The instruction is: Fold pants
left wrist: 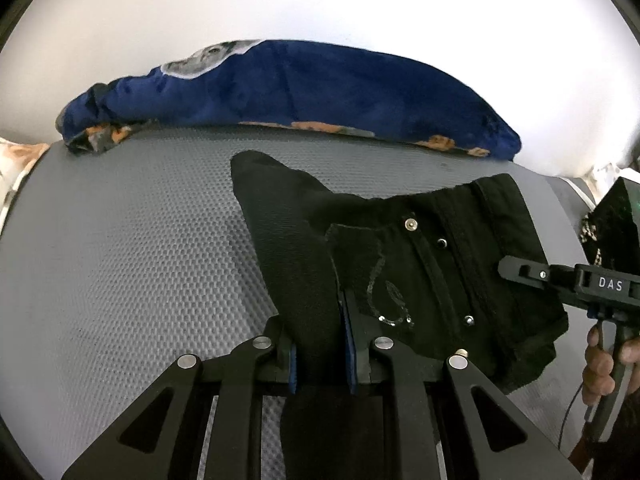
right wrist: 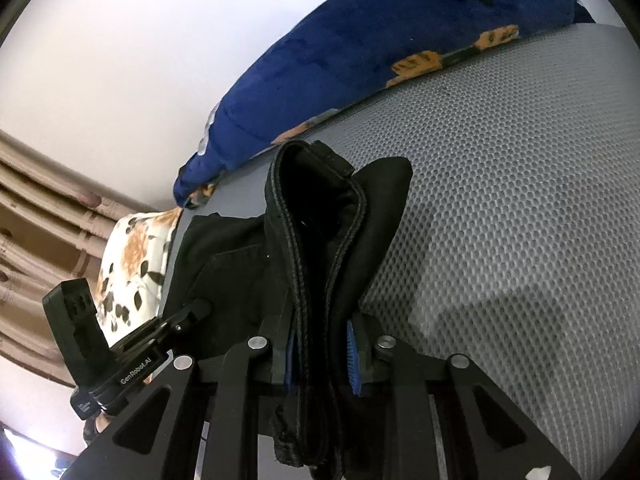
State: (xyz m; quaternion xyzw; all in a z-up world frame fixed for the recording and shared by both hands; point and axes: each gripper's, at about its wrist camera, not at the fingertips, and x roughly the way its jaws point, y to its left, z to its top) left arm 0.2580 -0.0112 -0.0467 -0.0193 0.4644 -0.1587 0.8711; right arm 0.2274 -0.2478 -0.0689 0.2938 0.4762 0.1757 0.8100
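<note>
Here the black pants [left wrist: 400,264] lie bunched on the grey mesh surface [left wrist: 120,248], near the middle and toward its right side, with both tools clamped onto them. The left gripper [left wrist: 320,344] has its blue-padded jaws pressed against a thick fold of dark cloth that rises between them and hides most of the pads. The right gripper [right wrist: 320,344] pinches a stitched, seamed edge of the pants, which stands up in a loop and blocks the view of what lies beyond it. In the left view the right tool enters from the right edge, cut off, with part of a hand [left wrist: 600,364] on its handle. A blue blanket [left wrist: 304,92] lies along the far edge against a pale wall. A floral pillow [right wrist: 136,256] and curtains [right wrist: 36,216] show at the left of the right view, partly hidden.
</note>
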